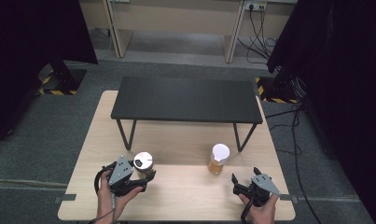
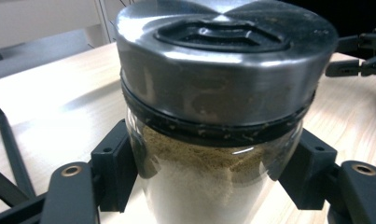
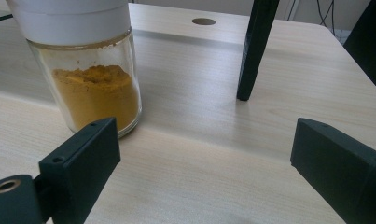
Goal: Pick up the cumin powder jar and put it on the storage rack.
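Observation:
A glass jar with a silver lid [image 1: 143, 163], part full of brownish powder, stands on the near left of the wooden table [image 1: 185, 198]. My left gripper [image 1: 146, 174] is shut on the silver-lid jar [image 2: 213, 140]; both black pads [image 2: 113, 163] press its glass sides. A second jar with a white lid [image 1: 218, 158] and orange powder stands at the near right. My right gripper [image 1: 244, 176] hovers open just behind it, to its right. In the right gripper view the white-lid jar [image 3: 94, 88] is ahead of the left jaw, outside the gap of the gripper [image 3: 204, 140].
A low black shelf [image 1: 185, 99] on thin metal legs spans the table's far half; one leg [image 3: 255, 51] stands ahead of my right gripper. The right gripper [image 2: 358, 56] shows far off behind the silver-lid jar. Grey carpet and cables surround the table.

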A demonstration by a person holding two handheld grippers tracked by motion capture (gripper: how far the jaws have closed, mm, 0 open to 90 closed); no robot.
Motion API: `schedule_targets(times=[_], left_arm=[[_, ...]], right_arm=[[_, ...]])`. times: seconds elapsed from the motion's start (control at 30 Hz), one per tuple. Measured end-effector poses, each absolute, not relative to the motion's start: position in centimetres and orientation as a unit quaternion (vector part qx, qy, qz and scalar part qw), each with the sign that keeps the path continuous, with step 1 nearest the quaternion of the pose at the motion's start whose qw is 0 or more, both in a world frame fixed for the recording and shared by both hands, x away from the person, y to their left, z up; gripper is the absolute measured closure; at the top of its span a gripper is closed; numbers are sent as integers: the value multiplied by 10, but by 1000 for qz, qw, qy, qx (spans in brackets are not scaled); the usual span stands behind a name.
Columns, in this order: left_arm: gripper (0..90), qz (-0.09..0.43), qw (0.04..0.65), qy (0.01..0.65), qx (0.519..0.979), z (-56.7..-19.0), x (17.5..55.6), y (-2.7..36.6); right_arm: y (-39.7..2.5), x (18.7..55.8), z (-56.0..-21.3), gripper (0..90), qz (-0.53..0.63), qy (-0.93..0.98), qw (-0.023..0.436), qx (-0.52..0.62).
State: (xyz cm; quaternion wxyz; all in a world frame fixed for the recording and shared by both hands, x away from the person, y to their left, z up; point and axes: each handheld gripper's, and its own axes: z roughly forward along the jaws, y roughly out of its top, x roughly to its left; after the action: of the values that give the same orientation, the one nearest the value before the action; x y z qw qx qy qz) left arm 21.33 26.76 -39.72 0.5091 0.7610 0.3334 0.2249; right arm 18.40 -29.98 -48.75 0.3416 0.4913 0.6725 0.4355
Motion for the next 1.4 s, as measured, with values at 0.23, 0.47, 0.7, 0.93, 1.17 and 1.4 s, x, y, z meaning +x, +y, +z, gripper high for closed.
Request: schedule_targets(times=[0.23,0.47,0.7,0.93,1.17,1.4], left_arm=[[299,221,512,333,761,-375,214,268],[298,232,506,338,759,-344,222,267],[298,259,497,351,751,-316,232,262],[298,265,501,365,739,-305,241,259],[298,292,495,381,724,-289,247,254],[298,310,479,388,724,-270,264,248]], right_arm=[[-300,185,-488,81,436,672,341,492],[-300,185,-488,81,437,671,340,493],[-300,185,-488,81,437,671,340,492],[-300,185,-488,81,437,671,341,492],[-301,185,-488,81,437,672,340,492],[-300,185,-488,81,437,673,340,491]])
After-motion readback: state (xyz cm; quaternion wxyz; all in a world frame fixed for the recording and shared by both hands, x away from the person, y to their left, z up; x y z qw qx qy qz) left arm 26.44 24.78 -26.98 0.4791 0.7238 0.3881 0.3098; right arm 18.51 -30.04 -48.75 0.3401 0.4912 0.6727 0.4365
